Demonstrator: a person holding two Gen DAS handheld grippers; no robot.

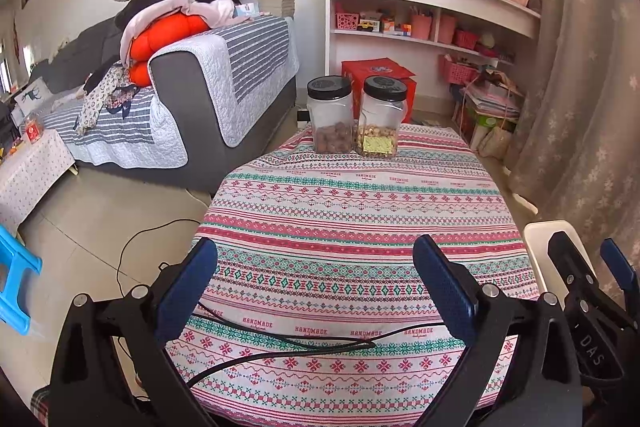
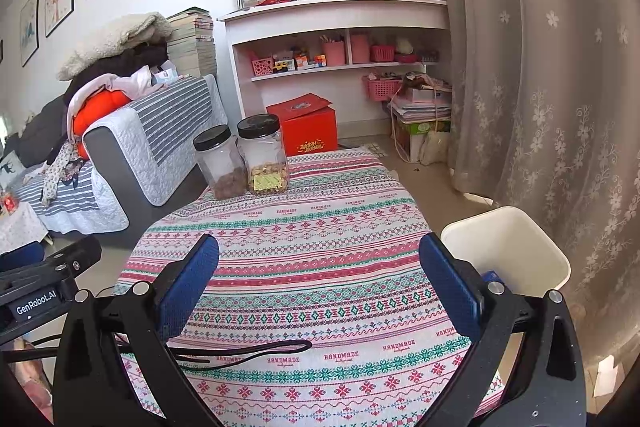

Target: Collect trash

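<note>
A: Item one, the left gripper (image 1: 316,285)?
B: Blue pads spread wide, nothing between them, held over the near edge of the table (image 1: 360,211). A black cable (image 1: 280,341) lies across the cloth just under it.

A: Item two, the right gripper (image 2: 320,285)?
B: Also spread wide and empty, over the near edge of the same table. In the left wrist view it shows at the table's right edge, in front of the bin.

A: Item three, the table covering?
B: A tablecloth (image 2: 320,251) in red, green and white bands, printed with the word HANDMADE.

A: Item four, goods on it?
B: Two clear jars with black lids at the far edge, side by side and upright. The left jar (image 1: 330,115) holds brown pieces at its bottom. The right jar (image 1: 380,117) holds pale yellow pieces and carries a yellow label.

A: Item five, trash?
B: No loose scrap can be made out on the cloth.

A: Item six, the bin?
B: A white bin (image 2: 508,247) stands on the floor just beside the table's right edge, mouth up. A small blue thing shows inside, mostly hidden by the right gripper's finger.

A: Item seven, surroundings?
B: A sofa (image 1: 192,99) piled with clothes to the left, a white shelf (image 2: 340,15) and a red box (image 2: 308,125) beyond the far edge, a curtain (image 2: 552,67) to the right.
</note>
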